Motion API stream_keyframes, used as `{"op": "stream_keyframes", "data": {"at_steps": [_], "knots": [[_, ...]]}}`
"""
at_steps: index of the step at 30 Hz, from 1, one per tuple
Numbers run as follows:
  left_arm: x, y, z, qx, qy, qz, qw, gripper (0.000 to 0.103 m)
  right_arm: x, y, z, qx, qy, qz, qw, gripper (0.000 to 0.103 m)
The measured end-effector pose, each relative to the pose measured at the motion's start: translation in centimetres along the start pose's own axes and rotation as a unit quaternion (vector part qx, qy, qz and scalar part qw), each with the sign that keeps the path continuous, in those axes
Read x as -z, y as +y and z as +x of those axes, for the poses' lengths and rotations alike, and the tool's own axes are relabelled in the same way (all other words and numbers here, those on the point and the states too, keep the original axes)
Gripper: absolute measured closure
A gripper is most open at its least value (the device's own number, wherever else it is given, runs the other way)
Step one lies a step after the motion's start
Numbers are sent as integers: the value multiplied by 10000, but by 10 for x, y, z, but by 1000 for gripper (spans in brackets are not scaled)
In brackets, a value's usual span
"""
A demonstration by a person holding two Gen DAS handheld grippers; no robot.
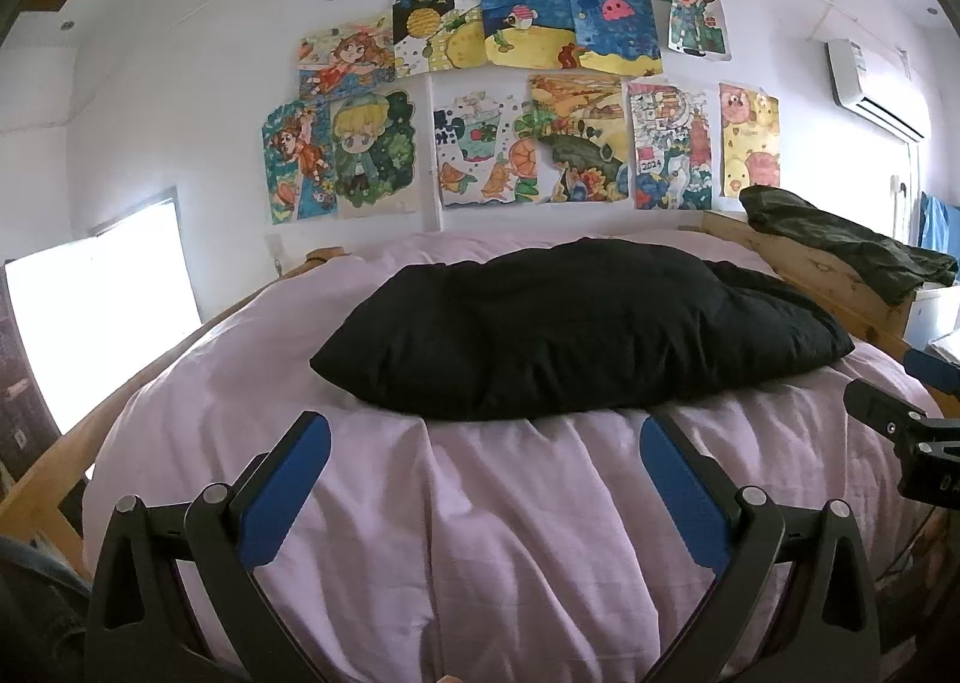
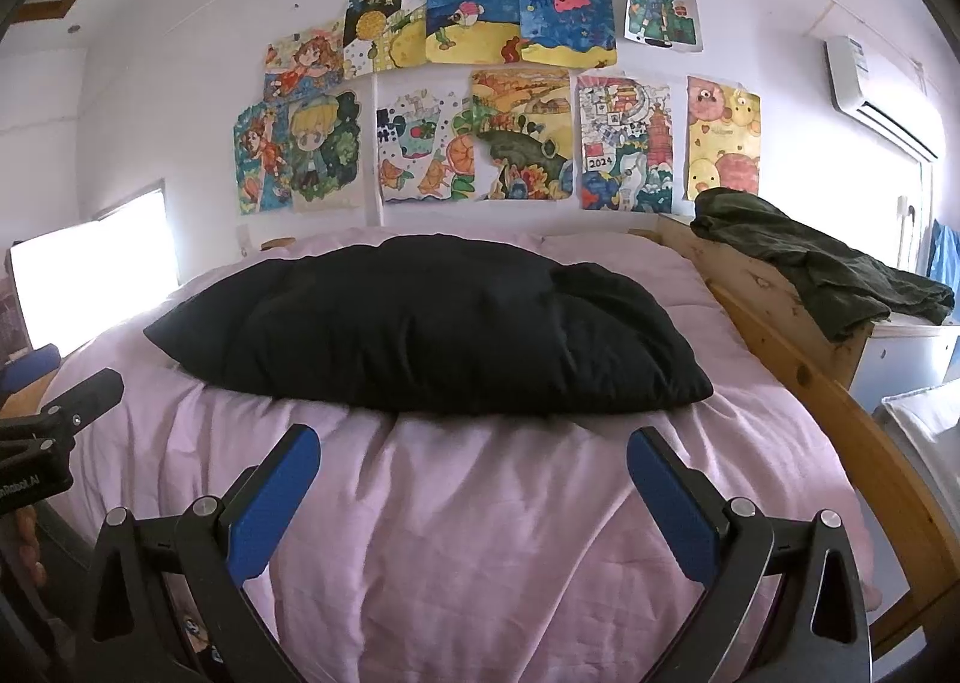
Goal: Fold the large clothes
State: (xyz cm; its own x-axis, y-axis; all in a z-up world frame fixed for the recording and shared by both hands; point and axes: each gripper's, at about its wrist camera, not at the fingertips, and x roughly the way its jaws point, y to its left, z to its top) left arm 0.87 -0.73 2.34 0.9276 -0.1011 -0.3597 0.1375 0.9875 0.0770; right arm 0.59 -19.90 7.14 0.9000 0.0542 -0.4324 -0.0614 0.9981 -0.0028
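Observation:
A large black padded garment (image 1: 576,329) lies bunched in a mound on the pink-covered bed (image 1: 480,503); it also shows in the right wrist view (image 2: 432,329). My left gripper (image 1: 485,431) is open and empty, held above the pink cover just in front of the garment's near edge. My right gripper (image 2: 474,443) is open and empty too, just in front of the garment's near edge. The right gripper's body shows at the right edge of the left wrist view (image 1: 912,437); the left one shows at the left edge of the right wrist view (image 2: 42,431).
A dark green garment (image 2: 822,263) lies over the wooden bed frame (image 2: 798,359) at the right. Children's drawings (image 2: 480,83) cover the wall behind. A bright window (image 1: 102,317) is at the left, an air conditioner (image 2: 882,95) at the upper right.

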Motion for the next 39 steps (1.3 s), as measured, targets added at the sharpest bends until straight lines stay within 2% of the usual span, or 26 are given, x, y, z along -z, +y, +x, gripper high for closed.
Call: {"op": "stream_keyframes", "data": {"at_steps": [39], "knots": [[1,2,1,-10,-14,52,10000,2,1,3,1,-3,-3,-34,10000,0]]}}
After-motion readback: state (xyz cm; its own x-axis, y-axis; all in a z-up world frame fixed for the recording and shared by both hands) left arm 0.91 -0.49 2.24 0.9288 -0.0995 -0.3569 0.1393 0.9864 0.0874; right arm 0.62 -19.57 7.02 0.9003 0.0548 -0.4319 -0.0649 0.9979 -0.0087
